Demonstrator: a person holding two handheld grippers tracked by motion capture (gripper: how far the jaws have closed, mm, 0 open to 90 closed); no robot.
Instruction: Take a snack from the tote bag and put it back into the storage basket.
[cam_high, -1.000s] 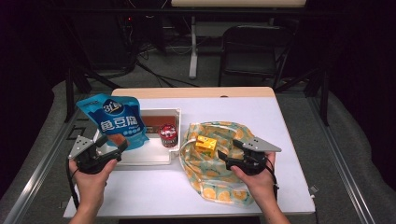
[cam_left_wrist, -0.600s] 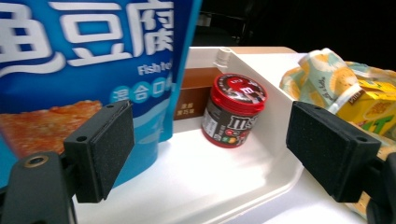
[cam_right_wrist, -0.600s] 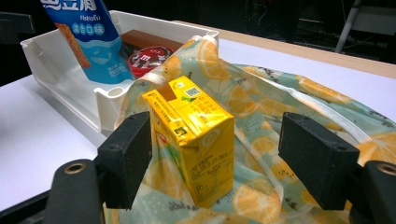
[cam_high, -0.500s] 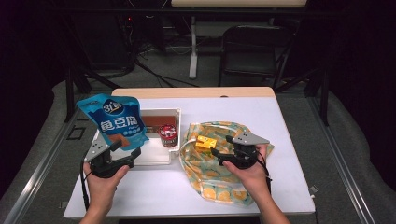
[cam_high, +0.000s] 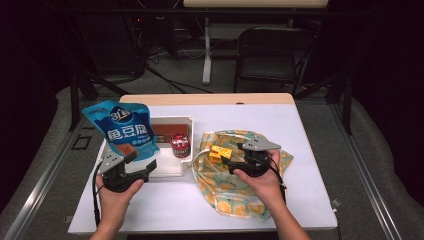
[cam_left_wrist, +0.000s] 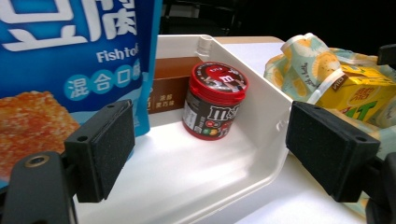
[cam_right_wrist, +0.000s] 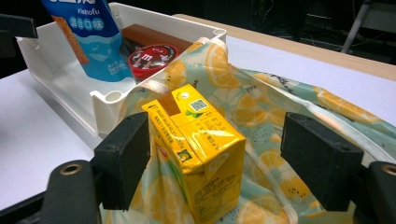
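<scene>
yellow drink carton (cam_right_wrist: 196, 149) standing upright on the lemon-print bag (cam_high: 260, 200), just beside the corner of the white tray (cam_high: 170, 170), right of middle on the table (cam_high: 310, 130). between the fingers (cam_right_wrist: 123, 158) of the right gripper (cam_right_wrist: 224, 163), jaws wide, gap visible on the far side, near pad close to or grazing the carton's left face; not a grip as yet. likely a small juice box: light to moderate if full, card walls with some give, glossy coating somewhat slippery, corners firm. best hold judged across the two broad side faces, at mid-height or lower, well under the folded top flap; a hard squeeze could dent the walls or push liquid at the straw seal. soft cloth under it, so base may rock or tip under a one-sided push; square, even closing called for. bag itself limp, slack cord, likely to drag along if snagged. left gripper (cam_left_wrist: 210, 154) also spread wide, holding nothing, aimed into the tray at the red-lidded candy jar (cam_left_wrist: 215, 102); blue snack pouch (cam_left_wrist: 79, 70) upright just behind its left finger, brown box (cam_left_wrist: 166, 86) behind the jar. jar rigid and round, pouch soft and crinkly, easily knocked over.
</scene>
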